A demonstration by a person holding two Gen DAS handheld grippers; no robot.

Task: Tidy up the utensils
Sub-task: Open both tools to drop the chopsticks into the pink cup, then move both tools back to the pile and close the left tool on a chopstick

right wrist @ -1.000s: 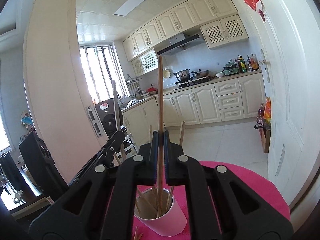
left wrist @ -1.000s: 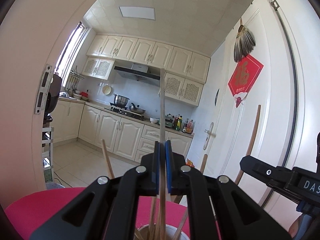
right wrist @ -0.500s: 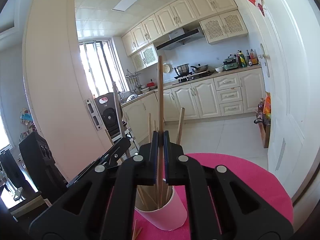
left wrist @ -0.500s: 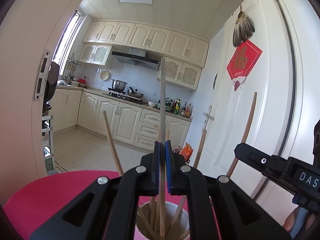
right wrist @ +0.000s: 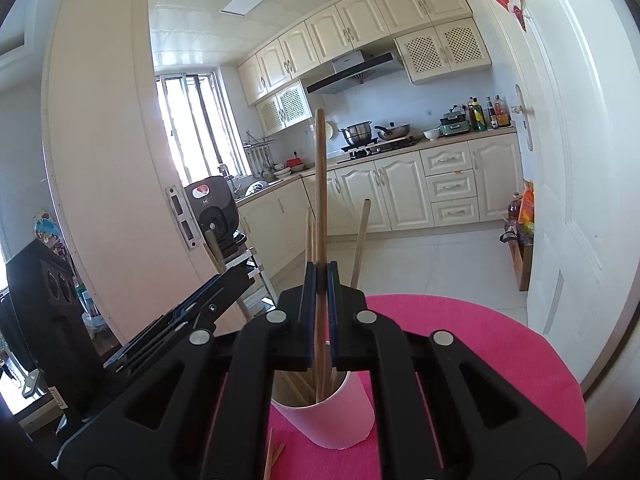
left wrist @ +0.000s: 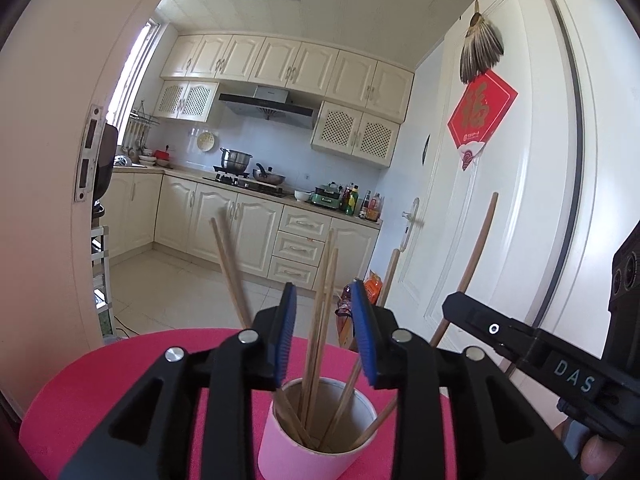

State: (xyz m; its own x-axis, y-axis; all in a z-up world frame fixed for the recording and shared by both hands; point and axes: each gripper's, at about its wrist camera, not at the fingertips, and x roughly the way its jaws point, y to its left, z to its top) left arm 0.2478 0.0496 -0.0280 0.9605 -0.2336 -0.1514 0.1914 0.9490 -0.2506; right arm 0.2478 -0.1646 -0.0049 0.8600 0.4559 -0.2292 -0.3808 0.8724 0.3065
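Note:
A pink cup (left wrist: 316, 446) stands on the round pink table (left wrist: 100, 396) and holds several wooden chopsticks (left wrist: 320, 320). My left gripper (left wrist: 325, 332) is open just above the cup, its blue pads on either side of two upright chopsticks without touching them. In the right wrist view the same cup (right wrist: 340, 416) sits below my right gripper (right wrist: 320, 312), which is shut on one long chopstick (right wrist: 320, 184) held upright with its lower end inside the cup. The right gripper also shows at the right of the left wrist view (left wrist: 532, 352).
Loose chopsticks (right wrist: 274, 454) lie on the table in front of the cup. A white door (left wrist: 500, 200) with a red paper decoration stands to the right. Kitchen cabinets (left wrist: 248, 224) and a tiled floor lie beyond the table. The left gripper's body (right wrist: 180, 316) sits left of the cup.
My left gripper has opened and let go of its chopstick, which now stands in the cup. Both grippers have lowered toward the cup. The right gripper still holds its chopstick.

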